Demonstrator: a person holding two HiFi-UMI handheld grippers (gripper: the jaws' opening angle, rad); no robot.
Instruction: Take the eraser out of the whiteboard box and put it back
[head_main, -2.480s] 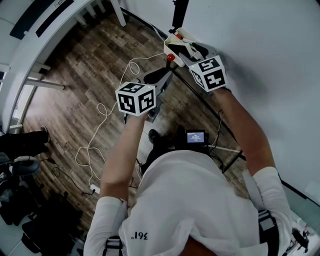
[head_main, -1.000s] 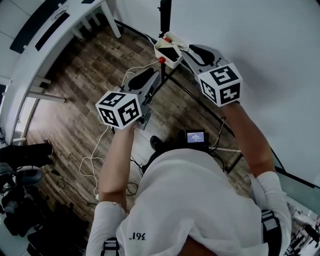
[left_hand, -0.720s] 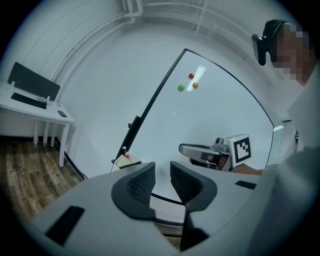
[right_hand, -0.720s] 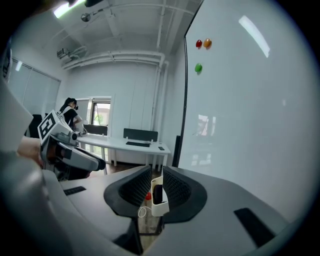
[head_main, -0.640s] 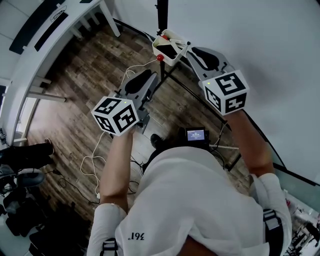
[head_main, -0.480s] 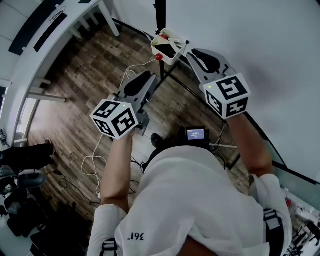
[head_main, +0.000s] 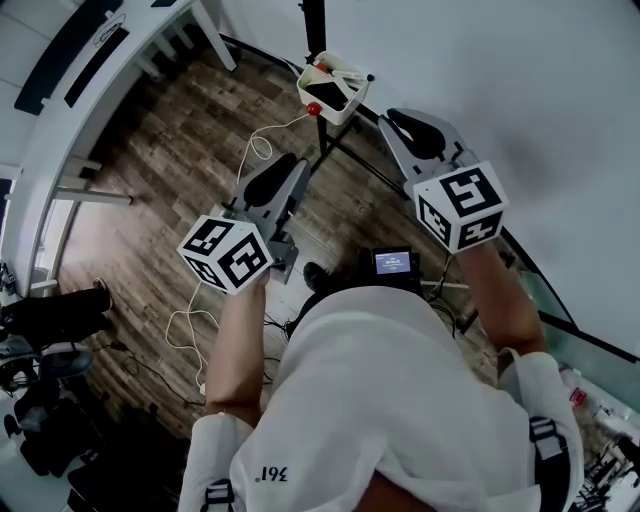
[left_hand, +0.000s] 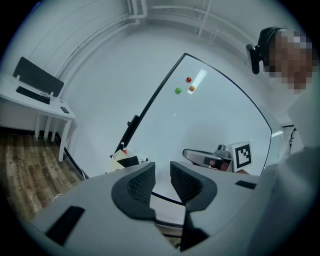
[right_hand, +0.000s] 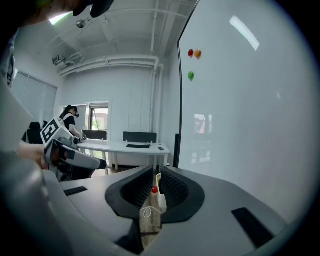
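The white whiteboard box (head_main: 333, 88) hangs at the whiteboard's (head_main: 500, 80) lower edge, and the black eraser (head_main: 336, 95) lies inside it. A red ball (head_main: 313, 108) sits at the box's near corner. My left gripper (head_main: 296, 163) is held below and left of the box, open and empty (left_hand: 162, 167); that view shows the box (left_hand: 125, 159) ahead. My right gripper (head_main: 396, 116) is beside the board, clear of the box. Its jaws (right_hand: 156, 172) have just been closing to a narrow gap with nothing between them; the box (right_hand: 159, 198) shows far off through it.
Red (left_hand: 188, 79), green (left_hand: 178, 90) and orange (left_hand: 192, 88) magnets stick to the board. A white desk (head_main: 80, 60) stands at the left, a white cable (head_main: 250, 150) trails over the wooden floor, and a small screen (head_main: 393, 263) sits by the board's black stand.
Both grippers have drawn back from the box toward the person's body. The right gripper, earlier at the box, is now well short of it. The eraser stays in the box.
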